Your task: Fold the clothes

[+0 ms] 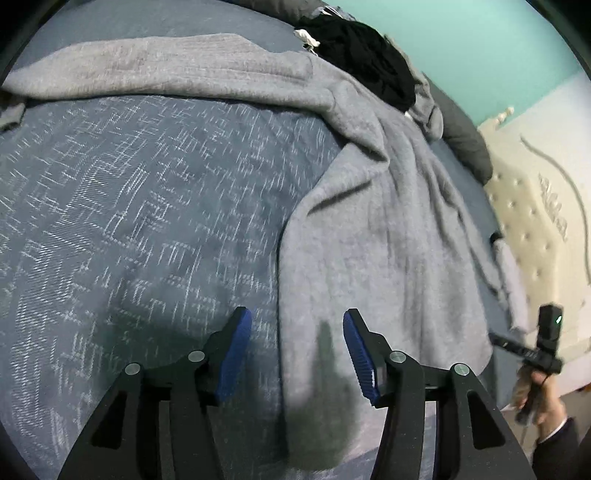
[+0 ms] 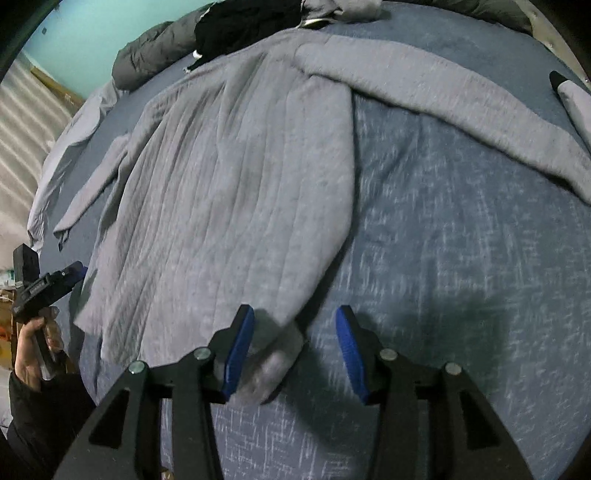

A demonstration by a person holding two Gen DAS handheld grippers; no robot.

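Both views are fisheye, each looking forward and steeply down along its own 2 blue-padded fingers at the lower centre of the frame, close above the blue bedspread point(image 1: 129, 206). Both share the grey sweater point(image 1: 388, 240), its body right of centre in the left wrist view and left of centre in the right wrist view, with black clothing point(image 2: 243, 22) at the top. Each view catches the other gripper at a lower side edge.
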